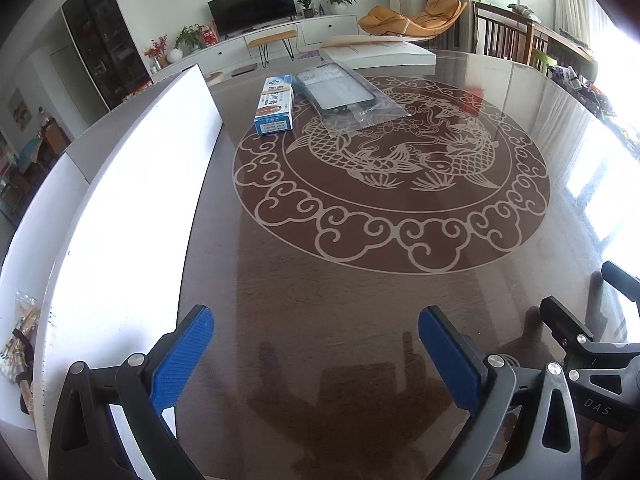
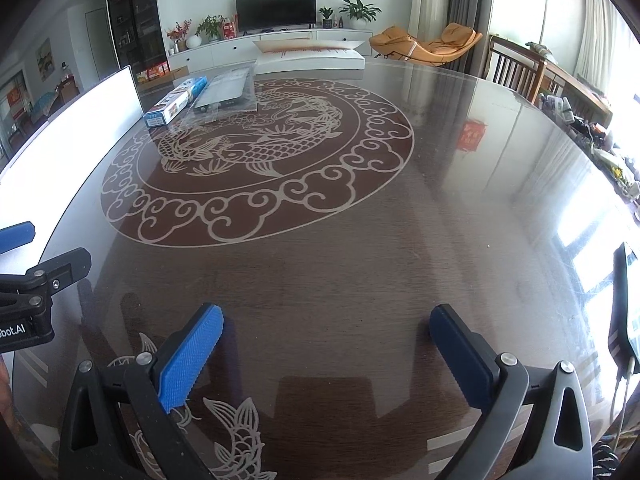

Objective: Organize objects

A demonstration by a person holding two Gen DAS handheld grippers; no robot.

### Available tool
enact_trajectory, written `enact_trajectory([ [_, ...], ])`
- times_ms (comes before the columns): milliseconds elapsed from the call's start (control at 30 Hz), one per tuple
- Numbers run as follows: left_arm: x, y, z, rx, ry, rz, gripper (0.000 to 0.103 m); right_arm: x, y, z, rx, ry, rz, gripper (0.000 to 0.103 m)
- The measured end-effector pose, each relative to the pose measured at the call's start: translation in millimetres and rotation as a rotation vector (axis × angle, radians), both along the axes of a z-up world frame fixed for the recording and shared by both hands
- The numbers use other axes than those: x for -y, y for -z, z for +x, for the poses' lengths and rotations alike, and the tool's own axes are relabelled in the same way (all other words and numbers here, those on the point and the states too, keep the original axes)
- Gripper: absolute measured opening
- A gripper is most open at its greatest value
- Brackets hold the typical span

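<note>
Toothpaste box (image 1: 275, 109): one, a long blue-and-white carton lying flat on the far left part of the table, just beside the bagged item; its print is too small to read.
Bagged item (image 1: 335, 89): one flat dark-framed rectangular thing in a clear crinkled plastic bag, touching or nearly touching the carton's right side; what it is cannot be told.
White box (image 1: 378, 54): one wide, shallow box at the far edge of the table, behind both objects; its top bears faint reddish marks, unreadable.
White board (image 1: 132, 208): one long pale panel along the table's left side, overexposed, so its surface detail is lost.
Snack packet (image 1: 20, 336): one small clear bag with golden contents, left of the board, cut off by the frame edge.
Table (image 1: 400, 300): one round, dark brown, glossy top with a pale circular fish-and-cloud pattern; glare washes out its right side.
Left gripper (image 1: 316, 354): two fingers with blue ribbed pads, spread wide apart, nothing between them, above bare tabletop near the front edge.
Right gripper (image 2: 326, 354): two matching blue-padded fingers, released and wide apart, holding nothing, well apart from the carton and bag.
Phone (image 2: 630, 300): one, at the right edge of the right wrist view, partly cut off, with a white cable at its lower end.
Background: one dark television (image 2: 275, 8), one orange lounge chair (image 2: 428, 42), several potted plants, blurred by distance.
</note>
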State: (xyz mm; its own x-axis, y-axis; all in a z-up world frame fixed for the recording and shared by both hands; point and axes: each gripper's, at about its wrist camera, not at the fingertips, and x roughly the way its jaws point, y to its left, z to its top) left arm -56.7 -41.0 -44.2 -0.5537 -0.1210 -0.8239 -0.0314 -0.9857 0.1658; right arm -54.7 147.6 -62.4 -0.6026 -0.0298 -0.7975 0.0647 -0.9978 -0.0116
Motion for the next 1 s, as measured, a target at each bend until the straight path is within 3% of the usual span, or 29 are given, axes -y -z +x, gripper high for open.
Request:
enact_trajectory([
  [467, 3, 14, -17, 0.007, -0.029, -0.024, 0.103, 0, 1, 0, 0.0, -0.001, 0.0, 0.103],
  [567, 9, 20, -23, 0.02, -0.042, 0.008, 0.103, 0, 1, 0, 0.001, -0.001, 0.0, 0.103],
  [700, 23, 24, -27, 0.029, -0.049, 0.117, 0.103, 1, -1, -6, 0.043, -0.02, 0.001, 0.103],
  [767, 29, 28, -26, 0.01, -0.054, 0.166, 0.103, 2, -6, -22, 0.091, -0.053, -0.019, 0.103],
  [833, 28, 28, -25, -0.01, -0.05, 0.163, 0.103, 6, -18, -46, 0.074, -0.088, -0.023, 0.103],
  [1000, 27, 28, -24, -0.017, -0.053, 0.163, 0.103, 48, -52, -150, 0.048, -0.239, -0.062, 0.103],
])
